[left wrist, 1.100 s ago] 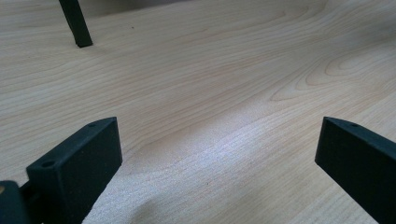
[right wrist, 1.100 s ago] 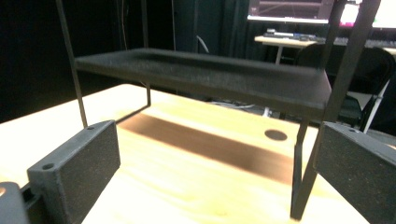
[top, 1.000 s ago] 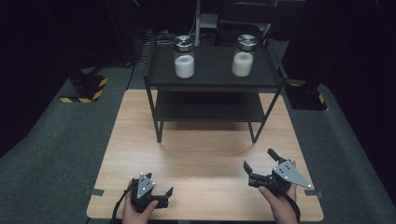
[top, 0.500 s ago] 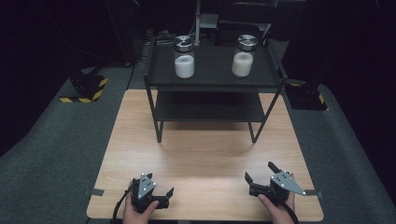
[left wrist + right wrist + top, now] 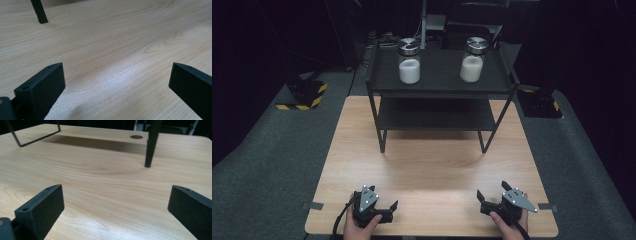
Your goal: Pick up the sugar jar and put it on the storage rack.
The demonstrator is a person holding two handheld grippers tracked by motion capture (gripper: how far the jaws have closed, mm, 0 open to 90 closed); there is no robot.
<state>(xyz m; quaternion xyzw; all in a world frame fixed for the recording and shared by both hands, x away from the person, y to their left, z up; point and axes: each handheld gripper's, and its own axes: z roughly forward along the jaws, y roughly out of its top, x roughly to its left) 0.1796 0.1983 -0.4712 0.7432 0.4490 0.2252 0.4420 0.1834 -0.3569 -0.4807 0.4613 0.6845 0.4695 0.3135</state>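
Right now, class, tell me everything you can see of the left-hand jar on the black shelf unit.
The left jar is a small clear jar, probably glass, with a round, shiny metal-looking lid. White contents, powder or grains by the look, fill roughly its lower half. It stands upright and closed on the top shelf of the black shelf unit, toward the left rear. A matching jar stands apart to its right. Nothing but the shelf touches it.

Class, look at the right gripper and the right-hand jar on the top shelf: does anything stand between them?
No object stands between them. The right gripper, jaws open, sits low near the table's front edge; bare wood lies ahead. The right-hand jar stands on the black shelf unit's top, so the gripper must rise over the shelf's front edge.
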